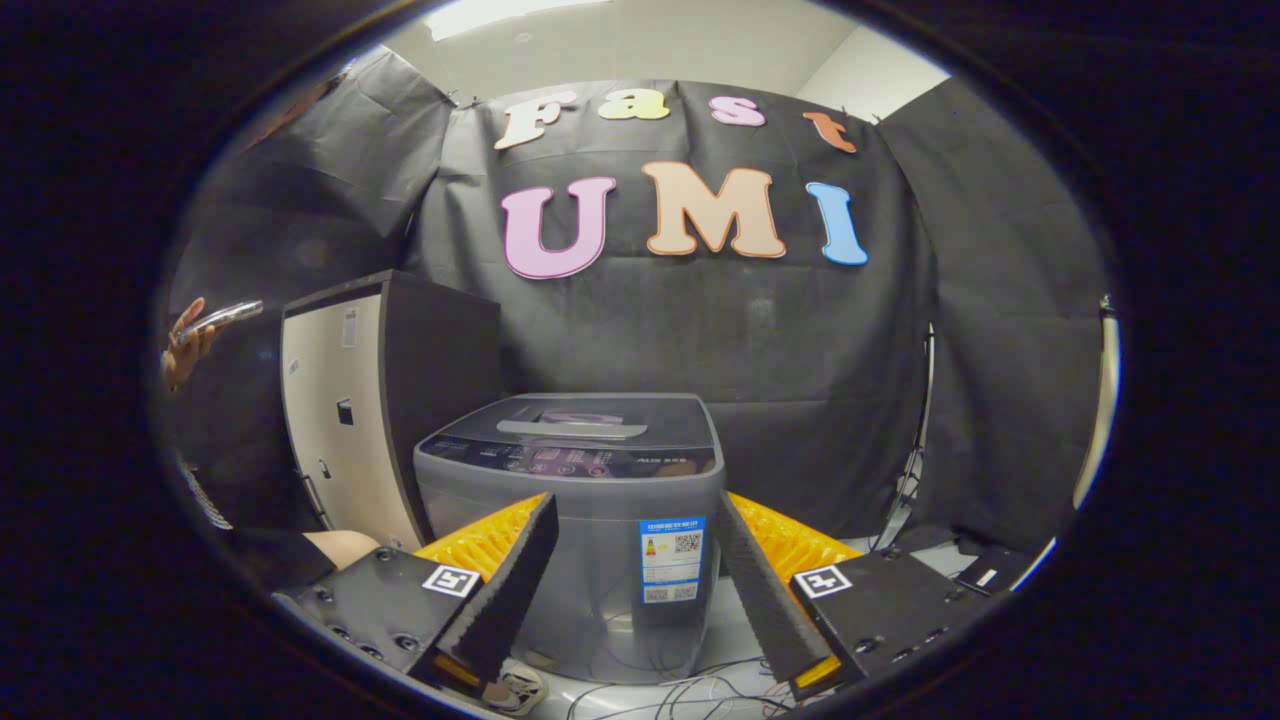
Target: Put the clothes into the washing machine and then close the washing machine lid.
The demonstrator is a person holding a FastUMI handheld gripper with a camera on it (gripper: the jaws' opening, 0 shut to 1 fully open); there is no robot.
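One washing machine [570, 500] is seen, grey and standing on the floor, just ahead of the gripper [635, 560]. Its lid [590, 420] is shut and lies flat on top, so what is inside cannot be told. One long handle is seen on the lid, and a row of small buttons is seen along the front edge of the top. One sticker [671, 558] is stuck on the front of the machine, between the two fingers.

The two fingers [510, 590] are spread wide apart. Nothing is held by them and nothing is touched by them. The machine's front is seen through the gap.

One tall cabinet [350, 400] with a pale door is placed just beside the machine, on its left. Further left, one hand [185, 345] is held up with one phone [220, 318] in it. One shoe [515, 690] is seen on the floor below the left finger. Some thin wires [690, 690] are spread on the floor near the bottom of the machine.
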